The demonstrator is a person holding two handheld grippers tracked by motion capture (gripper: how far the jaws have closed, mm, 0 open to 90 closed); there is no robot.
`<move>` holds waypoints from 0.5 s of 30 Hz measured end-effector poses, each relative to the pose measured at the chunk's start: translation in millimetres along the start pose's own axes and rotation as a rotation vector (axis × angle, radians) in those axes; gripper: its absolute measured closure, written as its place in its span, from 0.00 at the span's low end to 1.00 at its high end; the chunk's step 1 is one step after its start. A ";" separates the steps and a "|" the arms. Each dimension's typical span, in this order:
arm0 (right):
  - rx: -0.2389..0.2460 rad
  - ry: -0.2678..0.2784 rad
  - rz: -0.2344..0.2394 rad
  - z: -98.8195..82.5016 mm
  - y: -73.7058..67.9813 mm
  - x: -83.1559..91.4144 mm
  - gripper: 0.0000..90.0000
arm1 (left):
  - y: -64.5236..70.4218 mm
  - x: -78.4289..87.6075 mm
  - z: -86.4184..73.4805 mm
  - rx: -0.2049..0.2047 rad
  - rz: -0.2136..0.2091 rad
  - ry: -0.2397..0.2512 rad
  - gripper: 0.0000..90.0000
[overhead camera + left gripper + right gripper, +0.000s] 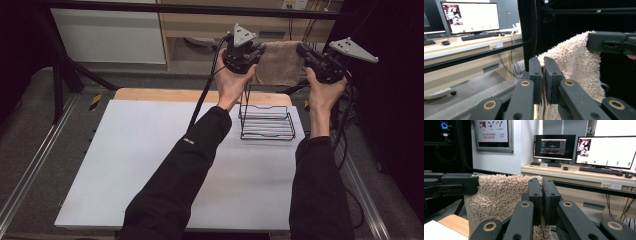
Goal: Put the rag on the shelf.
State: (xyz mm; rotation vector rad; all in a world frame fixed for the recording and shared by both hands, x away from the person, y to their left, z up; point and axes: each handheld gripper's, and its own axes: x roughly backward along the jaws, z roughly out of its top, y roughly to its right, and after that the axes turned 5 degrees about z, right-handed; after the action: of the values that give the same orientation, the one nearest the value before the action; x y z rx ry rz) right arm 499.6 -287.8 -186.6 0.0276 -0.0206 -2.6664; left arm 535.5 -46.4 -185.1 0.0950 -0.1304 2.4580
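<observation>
Both grippers — left gripper (254, 54), right gripper (303, 52) — have fingers clamped on the towel's (280, 62) top corners, stretching it flat, hanging above the wire rack (266, 121) — likely for draping.

The fluffy tan towel (281, 62) hangs flat between the left gripper (256, 54) and right gripper (301, 50), pinched at both top corners.
</observation>
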 end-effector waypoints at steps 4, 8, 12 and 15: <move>0.009 -0.017 0.004 -6.1 1.3 -1.4 0.96 | -0.8 -2.2 -5.8 -0.005 -0.012 -0.007 0.95; 0.007 -0.034 0.006 -13.2 2.7 -1.3 0.96 | 0.6 -2.6 -11.6 -0.014 -0.019 -0.014 0.95; -0.001 -0.052 0.014 -20.9 4.6 1.4 0.96 | 3.1 -2.8 -16.9 -0.033 -0.028 -0.027 0.95; -0.012 -0.057 0.021 -27.3 6.2 4.1 0.96 | 5.8 -2.2 -20.9 -0.039 -0.037 -0.036 0.95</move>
State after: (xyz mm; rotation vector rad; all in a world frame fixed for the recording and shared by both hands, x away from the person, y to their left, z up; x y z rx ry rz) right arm 499.5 -295.5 -213.9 -0.0522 -0.0231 -2.6459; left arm 532.9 -49.8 -206.5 0.1237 -0.1898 2.4162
